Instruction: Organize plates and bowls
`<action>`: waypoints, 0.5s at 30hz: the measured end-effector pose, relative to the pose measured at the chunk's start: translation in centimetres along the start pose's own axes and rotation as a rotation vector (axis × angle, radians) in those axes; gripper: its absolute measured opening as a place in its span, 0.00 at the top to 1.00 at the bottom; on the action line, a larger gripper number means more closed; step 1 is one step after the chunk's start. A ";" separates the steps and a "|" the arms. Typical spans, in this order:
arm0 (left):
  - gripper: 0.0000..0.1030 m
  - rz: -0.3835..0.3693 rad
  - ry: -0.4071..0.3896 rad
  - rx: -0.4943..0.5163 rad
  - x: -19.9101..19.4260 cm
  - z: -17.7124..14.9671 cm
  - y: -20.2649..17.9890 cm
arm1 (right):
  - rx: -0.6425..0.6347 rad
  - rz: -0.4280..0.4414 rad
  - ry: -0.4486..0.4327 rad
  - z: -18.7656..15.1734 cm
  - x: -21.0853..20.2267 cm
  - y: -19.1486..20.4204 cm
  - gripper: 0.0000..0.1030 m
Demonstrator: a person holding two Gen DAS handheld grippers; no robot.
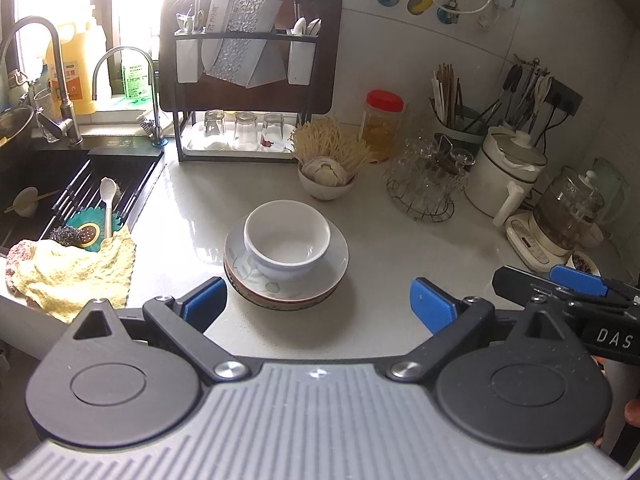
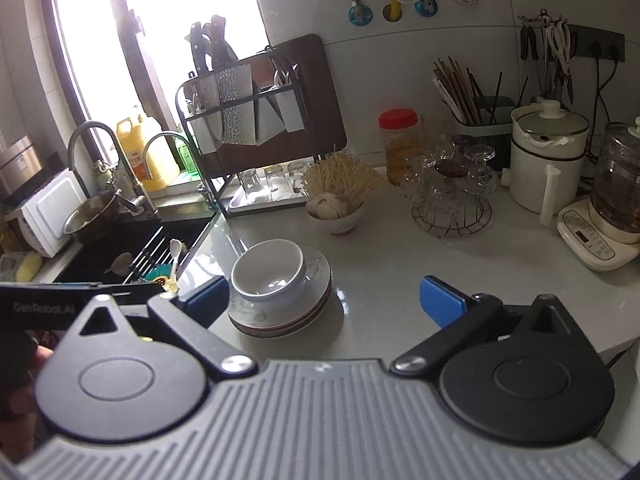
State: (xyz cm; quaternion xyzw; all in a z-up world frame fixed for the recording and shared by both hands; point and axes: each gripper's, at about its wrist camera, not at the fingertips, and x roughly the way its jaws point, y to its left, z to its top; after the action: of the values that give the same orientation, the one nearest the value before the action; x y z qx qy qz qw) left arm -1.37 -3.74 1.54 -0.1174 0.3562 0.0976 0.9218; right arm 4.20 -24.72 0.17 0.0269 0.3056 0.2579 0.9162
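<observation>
A white bowl sits upright on a short stack of plates in the middle of the pale countertop; the top plate has a leaf pattern. My left gripper is open just in front of the stack, its blue pads on either side and touching nothing. In the right wrist view the bowl and plates lie ahead and to the left. My right gripper is open and empty, its left pad close beside the stack's left rim. Its blue-tipped fingers also show at the right of the left wrist view.
A dark sink with a roll-up rack, spoon and yellow cloth lies left. At the back stand a dish rack with glasses, a small bowl of garlic, a wire glass stand, a white pot and a kettle.
</observation>
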 end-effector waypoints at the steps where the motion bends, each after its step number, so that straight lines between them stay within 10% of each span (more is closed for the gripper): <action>1: 0.03 0.001 0.003 0.000 0.0 0.0 0.0 | 0.002 -0.004 -0.001 0.0 0.0 0.0 0.00; 15: 0.03 0.002 0.019 0.000 0.4 -0.1 -0.2 | 0.009 -0.008 0.009 0.0 0.0 -0.3 0.00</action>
State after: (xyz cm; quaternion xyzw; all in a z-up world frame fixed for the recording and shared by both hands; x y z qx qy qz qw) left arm -1.10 -3.92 1.20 -0.1182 0.3652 0.0975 0.9182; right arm 4.36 -24.93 0.10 0.0287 0.3108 0.2532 0.9157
